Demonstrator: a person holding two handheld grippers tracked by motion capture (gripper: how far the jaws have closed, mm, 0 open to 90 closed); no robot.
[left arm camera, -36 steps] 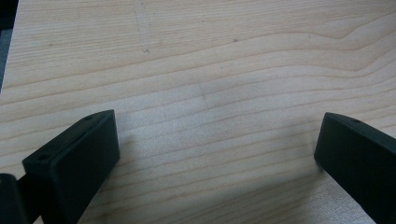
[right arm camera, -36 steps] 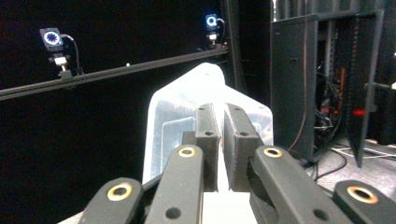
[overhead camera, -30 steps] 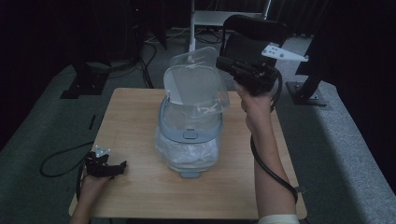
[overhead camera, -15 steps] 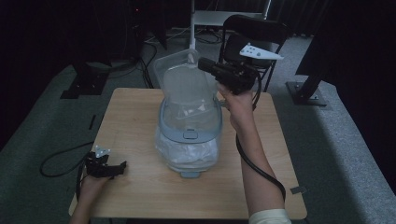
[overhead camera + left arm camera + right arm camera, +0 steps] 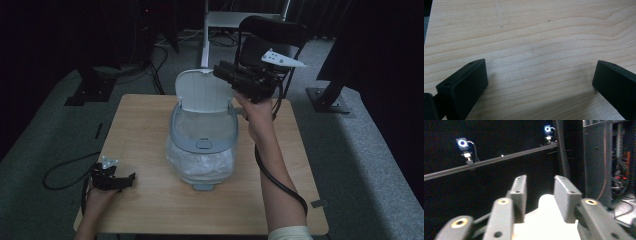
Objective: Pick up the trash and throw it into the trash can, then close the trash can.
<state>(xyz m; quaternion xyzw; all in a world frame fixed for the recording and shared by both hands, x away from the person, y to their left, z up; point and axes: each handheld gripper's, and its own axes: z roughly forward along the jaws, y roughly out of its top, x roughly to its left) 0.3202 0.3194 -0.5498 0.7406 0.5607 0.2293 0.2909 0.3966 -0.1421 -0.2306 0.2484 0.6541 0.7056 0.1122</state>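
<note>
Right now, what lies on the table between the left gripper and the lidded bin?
Nothing: in the high view, bare wood of the table separates the left gripper from the bin.

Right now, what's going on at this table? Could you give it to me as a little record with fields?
Surface: wooden table
Main object: grey bin with a clear plastic liner, standing mid-table
Lid: lid raised upright at the bin's far side
Right claw: right claw held up at the lid's top right corner; jaws set on either side of the lid's pale edge
Left claw: left claw low over the table's near left, jaws wide apart over bare wood, holding nothing
Behind the table: black chair
</note>
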